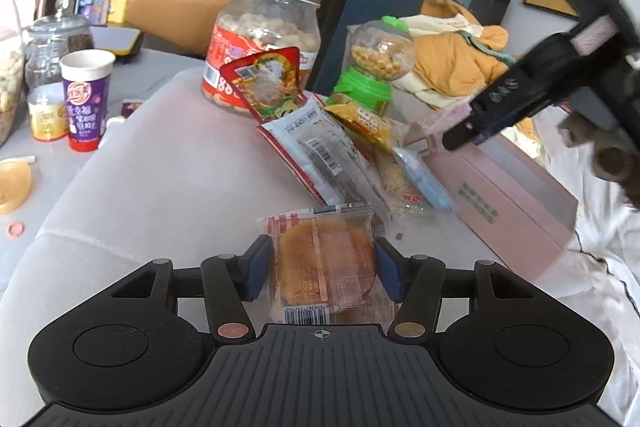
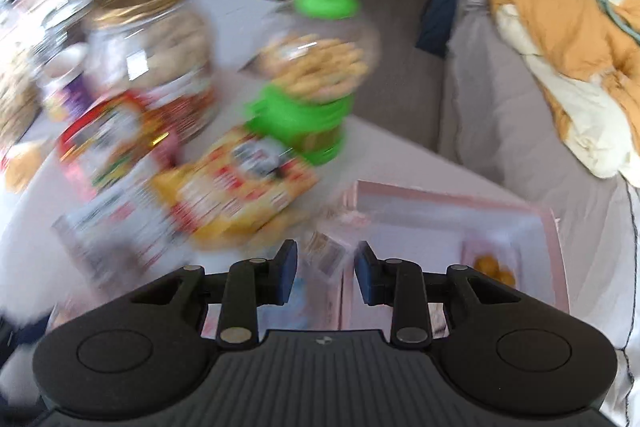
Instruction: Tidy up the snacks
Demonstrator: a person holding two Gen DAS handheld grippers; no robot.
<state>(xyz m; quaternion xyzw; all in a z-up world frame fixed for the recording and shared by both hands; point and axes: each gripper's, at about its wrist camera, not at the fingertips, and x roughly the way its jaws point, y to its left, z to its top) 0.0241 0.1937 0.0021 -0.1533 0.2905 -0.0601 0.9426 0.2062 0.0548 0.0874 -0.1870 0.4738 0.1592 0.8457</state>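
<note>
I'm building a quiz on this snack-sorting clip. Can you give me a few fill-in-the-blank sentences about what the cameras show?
1. The left gripper has its fingers on either side of a wrapped ____ in clear plastic.
2. The big jar of round snacks wears a ____ coloured lid.
3. The round candy dispenser has a base and cap coloured ____.
4. The open box beside the right gripper is ____ in colour.

Missing words: cake; gold; green; pink

Clear-wrapped round golden cake (image 1: 326, 267) lay flat on grey surface, barcode end nearest. Beyond it, overlapping heap of snack packets (image 1: 320, 139). Pink box (image 2: 452, 223) alongside, open.
</note>
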